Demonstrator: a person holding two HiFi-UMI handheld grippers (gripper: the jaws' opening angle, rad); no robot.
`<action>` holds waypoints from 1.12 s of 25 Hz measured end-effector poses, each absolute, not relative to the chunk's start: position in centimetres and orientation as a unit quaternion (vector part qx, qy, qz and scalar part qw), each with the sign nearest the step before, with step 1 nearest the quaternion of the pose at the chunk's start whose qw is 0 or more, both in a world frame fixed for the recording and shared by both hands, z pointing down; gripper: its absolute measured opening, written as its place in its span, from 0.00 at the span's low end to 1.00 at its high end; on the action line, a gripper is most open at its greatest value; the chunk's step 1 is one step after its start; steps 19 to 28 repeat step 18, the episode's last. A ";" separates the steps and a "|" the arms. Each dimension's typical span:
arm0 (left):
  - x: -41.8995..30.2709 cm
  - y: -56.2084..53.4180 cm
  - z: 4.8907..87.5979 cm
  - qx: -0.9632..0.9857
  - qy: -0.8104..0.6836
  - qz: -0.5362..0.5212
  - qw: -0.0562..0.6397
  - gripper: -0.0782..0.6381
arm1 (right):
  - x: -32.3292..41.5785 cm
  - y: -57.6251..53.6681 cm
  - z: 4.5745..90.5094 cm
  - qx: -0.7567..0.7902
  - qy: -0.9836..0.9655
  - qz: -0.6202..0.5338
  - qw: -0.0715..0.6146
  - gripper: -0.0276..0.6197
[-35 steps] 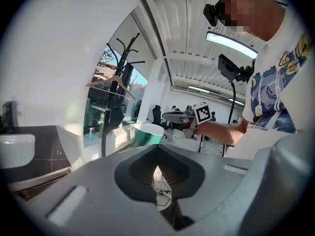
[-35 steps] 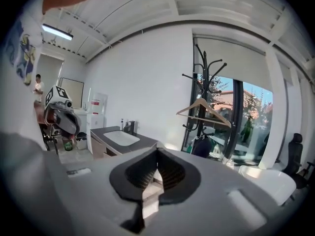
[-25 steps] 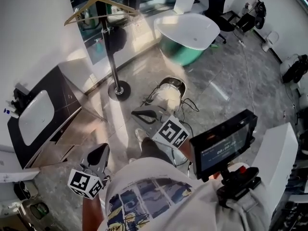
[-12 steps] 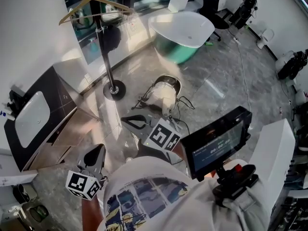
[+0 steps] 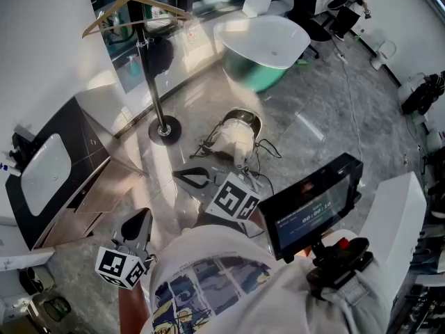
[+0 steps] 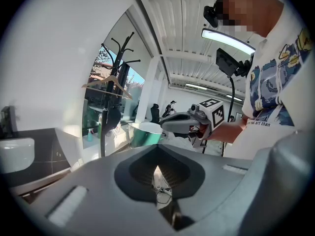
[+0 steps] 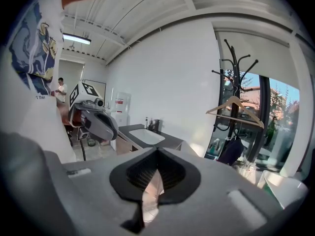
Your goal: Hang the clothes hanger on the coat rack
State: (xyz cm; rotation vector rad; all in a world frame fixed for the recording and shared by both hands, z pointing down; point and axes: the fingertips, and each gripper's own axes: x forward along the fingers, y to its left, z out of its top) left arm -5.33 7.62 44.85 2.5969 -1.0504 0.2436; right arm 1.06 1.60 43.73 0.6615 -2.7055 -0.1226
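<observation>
A wooden clothes hanger (image 5: pixel 132 9) hangs from the black coat rack (image 5: pixel 154 89) at the upper left of the head view, and no gripper touches it. My left gripper (image 5: pixel 137 226) is low at the left, shut and empty. My right gripper (image 5: pixel 191 178) is over the floor near the middle, also shut with nothing in it. The left gripper view shows the hanger (image 6: pixel 107 81) on the rack (image 6: pixel 120 53) well beyond my shut left gripper (image 6: pixel 157 170). The right gripper view has the hanger (image 7: pixel 235 109) at the right, far past my right gripper (image 7: pixel 156 173).
A dark bag (image 5: pixel 160 54) hangs on the rack pole. A white bathtub (image 5: pixel 263 44) stands behind it, and a dark counter with a white sink (image 5: pixel 49 172) runs along the left wall. A white device with cables (image 5: pixel 238 134) lies on the floor. A small monitor (image 5: pixel 313 207) sits at my chest.
My right gripper has drifted a little to the left over the floor. The left gripper has stayed put, and the hanger still hangs on the rack.
</observation>
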 end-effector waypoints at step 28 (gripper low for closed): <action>-3.7 -0.6 46.1 0.904 -0.379 0.089 0.178 0.11 | 5.7 -10.3 42.7 0.272 -0.946 -0.054 0.171 0.04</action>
